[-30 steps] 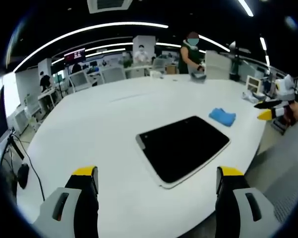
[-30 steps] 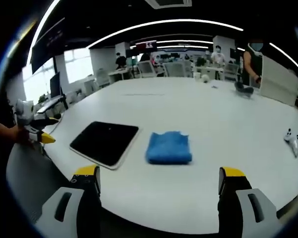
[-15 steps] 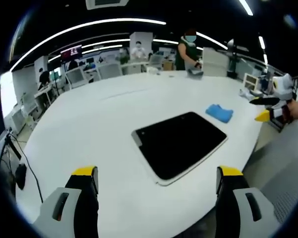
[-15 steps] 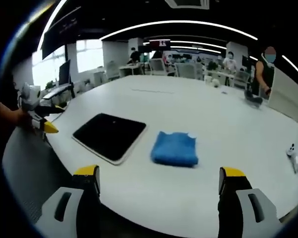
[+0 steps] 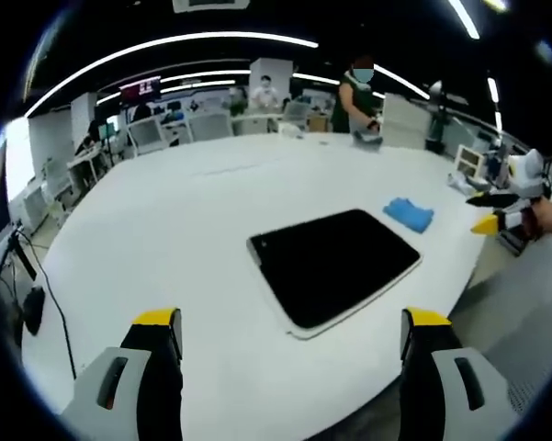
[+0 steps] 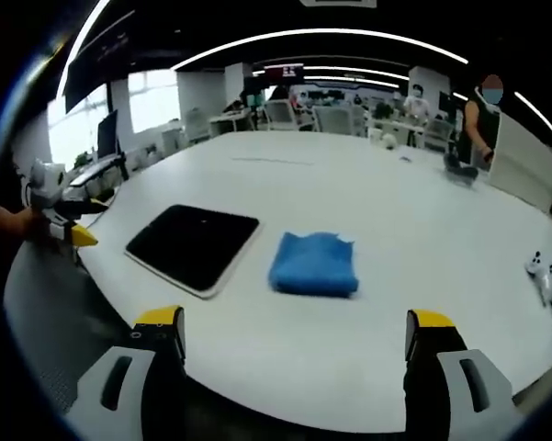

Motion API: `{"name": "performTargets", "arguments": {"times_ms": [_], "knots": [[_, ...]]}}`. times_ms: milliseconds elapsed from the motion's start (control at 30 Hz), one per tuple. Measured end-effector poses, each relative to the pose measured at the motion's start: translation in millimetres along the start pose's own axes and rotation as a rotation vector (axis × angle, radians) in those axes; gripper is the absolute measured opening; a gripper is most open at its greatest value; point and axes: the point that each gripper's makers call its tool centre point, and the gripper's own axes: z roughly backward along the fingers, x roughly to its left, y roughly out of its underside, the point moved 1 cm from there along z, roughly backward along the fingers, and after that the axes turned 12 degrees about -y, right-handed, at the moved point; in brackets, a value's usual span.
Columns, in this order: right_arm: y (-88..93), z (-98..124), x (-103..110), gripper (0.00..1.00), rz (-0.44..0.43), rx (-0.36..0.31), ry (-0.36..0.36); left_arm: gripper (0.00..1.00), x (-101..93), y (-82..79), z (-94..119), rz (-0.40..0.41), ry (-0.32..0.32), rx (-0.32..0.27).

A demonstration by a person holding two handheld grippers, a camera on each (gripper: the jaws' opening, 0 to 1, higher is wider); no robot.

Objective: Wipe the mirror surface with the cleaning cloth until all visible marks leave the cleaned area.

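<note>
A dark rectangular mirror [image 5: 334, 265] with a pale frame lies flat on the big white table [image 5: 174, 230]. A folded blue cloth [image 5: 410, 214] rests just beyond its far right corner. My left gripper [image 5: 292, 333] is open at the table's near edge, short of the mirror. In the right gripper view the cloth [image 6: 313, 263] lies ahead with the mirror [image 6: 193, 245] to its left. My right gripper [image 6: 294, 333] is open, holding nothing, back from the cloth. The right gripper [image 5: 496, 211] shows at the right edge of the left gripper view, and the left gripper [image 6: 66, 220] at the left of the right gripper view.
People stand at the table's far side [image 5: 356, 92], near desks and chairs [image 6: 331, 119]. A small white object [image 6: 544, 272] sits at the table's right edge. A dark cable [image 5: 29, 303] hangs left of the table. Wide bare tabletop lies beyond the mirror.
Both views have shifted slightly with my hands. Mirror and cloth lie where they were, and both grippers stay open.
</note>
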Motion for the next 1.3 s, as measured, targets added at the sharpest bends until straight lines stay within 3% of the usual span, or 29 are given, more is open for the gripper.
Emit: {"name": "performTargets", "arguments": {"times_ms": [100, 200, 367, 500, 667, 733, 800, 867, 1000, 1033, 1067, 1133, 1200, 1300], "knots": [[1.2, 0, 1, 1.00, -0.006, 0.001, -0.004, 0.99, -0.1, -2.1, 0, -0.062, -0.012, -0.010], [-2.5, 2, 0, 1.00, -0.007, -0.010, 0.003, 0.99, 2.4, -3.8, 1, -0.060, -0.025, -0.013], [-1.0, 3, 1, 1.00, -0.002, 0.009, 0.001, 0.99, 1.7, -4.4, 2, 0.066, 0.020, -0.020], [-0.8, 1, 3, 1.00, 0.001, 0.012, 0.001, 0.99, 0.6, -7.6, 4, 0.044, 0.015, -0.047], [-0.8, 2, 4, 1.00, -0.006, 0.010, -0.009, 0.99, -1.4, -2.3, 3, 0.046, 0.026, -0.013], [-3.1, 1, 4, 0.98, 0.008, 0.010, -0.011, 0.99, -3.0, 1.6, 2, 0.008, 0.024, 0.008], [7.8, 2, 2, 0.90, 0.051, 0.087, 0.005, 0.99, -2.9, 6.3, -1, -0.038, 0.019, 0.031], [6.6, -1, 6, 0.93, 0.004, 0.051, -0.012, 0.99, -2.6, 5.0, -1, -0.027, 0.017, 0.032], [6.2, 1, 1, 0.94, -0.017, 0.056, -0.008, 0.99, 1.8, 3.9, 1, -0.013, -0.003, 0.018], [9.6, 1, 1, 0.93, -0.037, 0.082, -0.010, 0.99, 3.5, 3.9, 0, -0.005, -0.010, 0.018], [17.0, 5, -3, 0.93, -0.072, 0.149, 0.017, 0.99, 4.8, 4.0, 0, 0.003, -0.014, 0.019], [5.2, 3, -4, 0.93, -0.075, 0.127, 0.006, 0.99, 4.6, 3.8, 0, 0.001, -0.016, 0.019], [-4.2, 7, -8, 0.93, -0.073, 0.163, 0.022, 0.99, 6.1, 1.8, -2, -0.023, -0.023, 0.006], [-27.1, 8, -9, 0.90, -0.065, 0.156, 0.002, 0.99, 3.3, 1.2, -1, -0.031, -0.017, 0.005]]}}
